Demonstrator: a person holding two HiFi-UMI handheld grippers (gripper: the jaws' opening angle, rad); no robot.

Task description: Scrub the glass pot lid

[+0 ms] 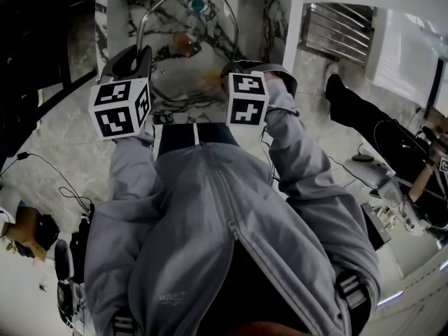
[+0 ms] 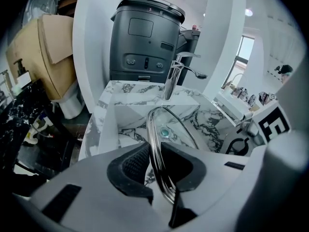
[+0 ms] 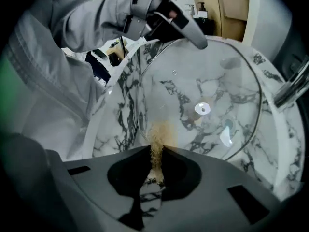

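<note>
The glass pot lid (image 3: 203, 81) is held tilted over the marble sink (image 1: 210, 103). Its steel rim and small centre knob (image 3: 203, 109) show through the glass. In the left gripper view the lid (image 2: 166, 122) runs edge-on between the jaws, and my left gripper (image 2: 155, 161) is shut on its rim. The right gripper view shows those left fingers (image 3: 186, 28) clamped at the lid's upper edge. My right gripper (image 3: 155, 166) is shut on a thin tan scrub pad (image 3: 157, 144), whose tip is at the glass near the lid's lower edge. Whether it touches I cannot tell.
A chrome faucet (image 2: 174, 76) stands at the back of the sink, above a teal drain plug (image 1: 197, 5). Behind it is a dark grey bin (image 2: 145, 37), with a cardboard box (image 2: 43, 47) to its left. Cables (image 1: 63, 187) lie on the floor.
</note>
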